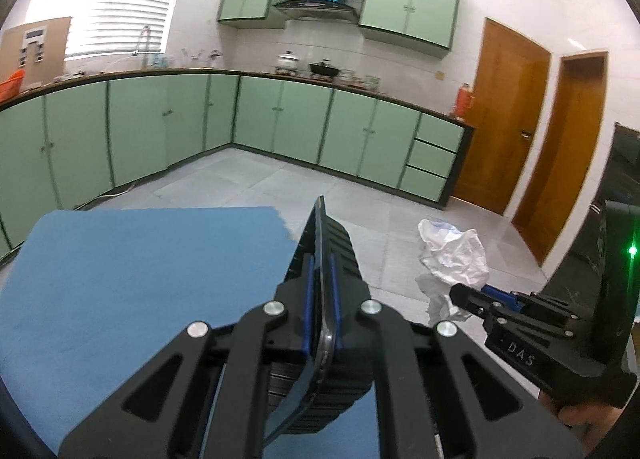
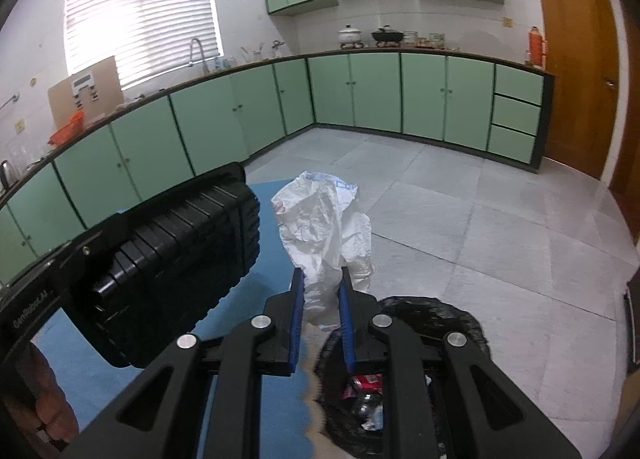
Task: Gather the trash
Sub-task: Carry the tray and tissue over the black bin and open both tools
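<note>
My left gripper is shut on a thin, dark, curved plastic piece that stands on edge between the blue pads, above the blue-covered table. To its right, my right gripper is shut on a crumpled white plastic bag. In the right wrist view the white bag sticks up from the right gripper, whose pads pinch its lower part. Just below stands a bin lined with a black bag; a red can and scraps lie inside. The left gripper hangs at the left.
Green base cabinets under a cluttered counter run along the far walls. Two wooden doors stand at the right. Grey floor tiles spread between the table and the cabinets. A hand shows at the lower left.
</note>
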A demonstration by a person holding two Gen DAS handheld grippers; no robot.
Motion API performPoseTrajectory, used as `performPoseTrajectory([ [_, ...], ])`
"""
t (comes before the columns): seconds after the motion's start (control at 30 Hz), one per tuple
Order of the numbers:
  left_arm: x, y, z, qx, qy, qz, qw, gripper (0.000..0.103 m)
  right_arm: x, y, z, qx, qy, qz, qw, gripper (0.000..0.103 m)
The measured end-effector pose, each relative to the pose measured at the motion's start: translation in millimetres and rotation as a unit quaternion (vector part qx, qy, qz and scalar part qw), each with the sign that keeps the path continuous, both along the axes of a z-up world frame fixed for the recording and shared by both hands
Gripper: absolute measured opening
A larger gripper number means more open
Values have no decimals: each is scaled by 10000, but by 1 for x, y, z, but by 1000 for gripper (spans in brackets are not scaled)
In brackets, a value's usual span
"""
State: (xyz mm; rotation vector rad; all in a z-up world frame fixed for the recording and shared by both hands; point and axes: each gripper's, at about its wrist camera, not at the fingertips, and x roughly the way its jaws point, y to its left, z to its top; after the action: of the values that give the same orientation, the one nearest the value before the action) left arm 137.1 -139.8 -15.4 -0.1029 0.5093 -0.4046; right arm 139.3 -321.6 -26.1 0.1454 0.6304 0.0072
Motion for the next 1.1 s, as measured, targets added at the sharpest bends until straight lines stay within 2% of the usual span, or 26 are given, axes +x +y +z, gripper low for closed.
performPoseTrajectory([
  [0.2, -2, -54, -8, 53, 14, -432, 9991, 6, -13, -38, -1, -81, 92, -375, 9992, 17],
  [0.53, 3, -133, -44, 248, 201, -1028, 9942, 6, -35, -98, -8, -137, 215, -963, 9950, 17],
  [0.8, 15, -169, -74, 309, 456, -1271, 9904, 6, -39, -132, -38, 45, 485, -1271, 9907, 17],
  [1.1, 36, -188, -106, 662, 863, -1342, 9850, 10, -35, -146, -56, 126, 622, -1339, 9890, 17],
])
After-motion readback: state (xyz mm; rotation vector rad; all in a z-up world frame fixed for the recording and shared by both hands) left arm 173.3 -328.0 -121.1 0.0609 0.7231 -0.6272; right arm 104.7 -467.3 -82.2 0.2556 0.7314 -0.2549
